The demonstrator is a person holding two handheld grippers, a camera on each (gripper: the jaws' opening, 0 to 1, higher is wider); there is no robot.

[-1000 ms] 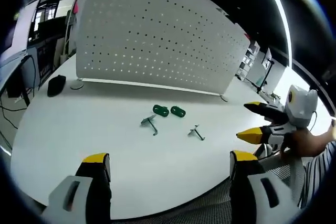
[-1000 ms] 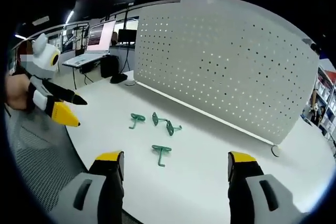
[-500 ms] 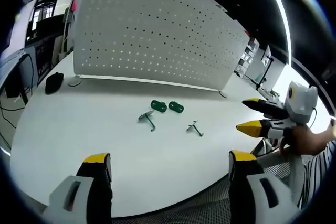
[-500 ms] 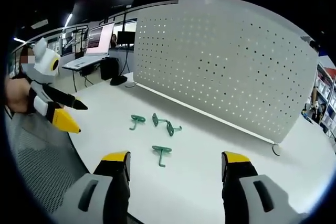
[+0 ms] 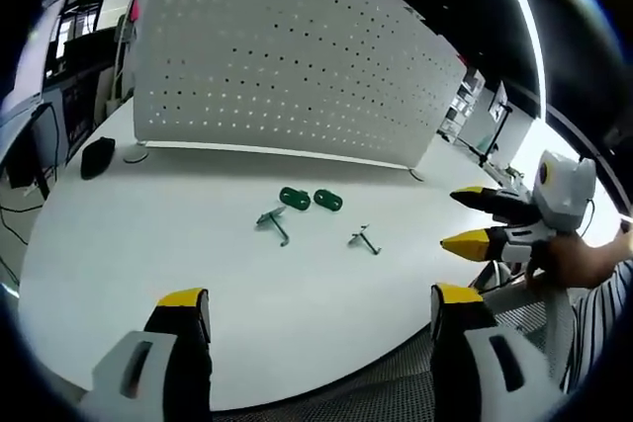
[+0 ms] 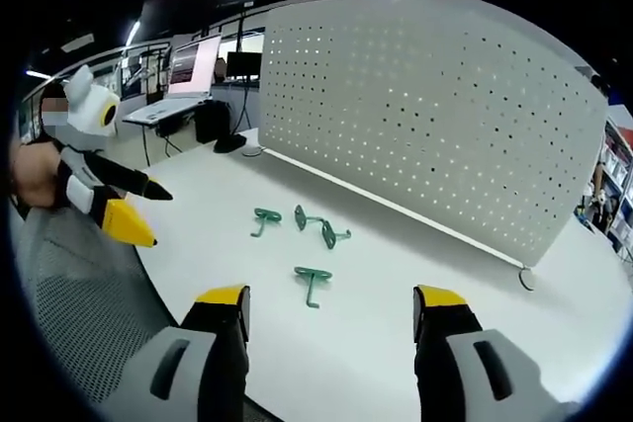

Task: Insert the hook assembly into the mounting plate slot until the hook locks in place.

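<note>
Nothing's started: both your grippers, left (image 5: 309, 305) and right (image 6: 331, 301), hang spread and empty, hooks (image 6: 315, 282) lie loose on the table (image 6: 415, 343) before the pegboard (image 6: 435, 106), none mounted.

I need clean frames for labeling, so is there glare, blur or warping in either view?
Left gripper view: fisheye bends the pegboard; a ceiling light strip glares at upper right; hooks small but sharp. Right gripper view: same warping, even light, green hooks crisp.

Opposing table-edge views, shared pegboard (image 5: 287, 66)
</note>
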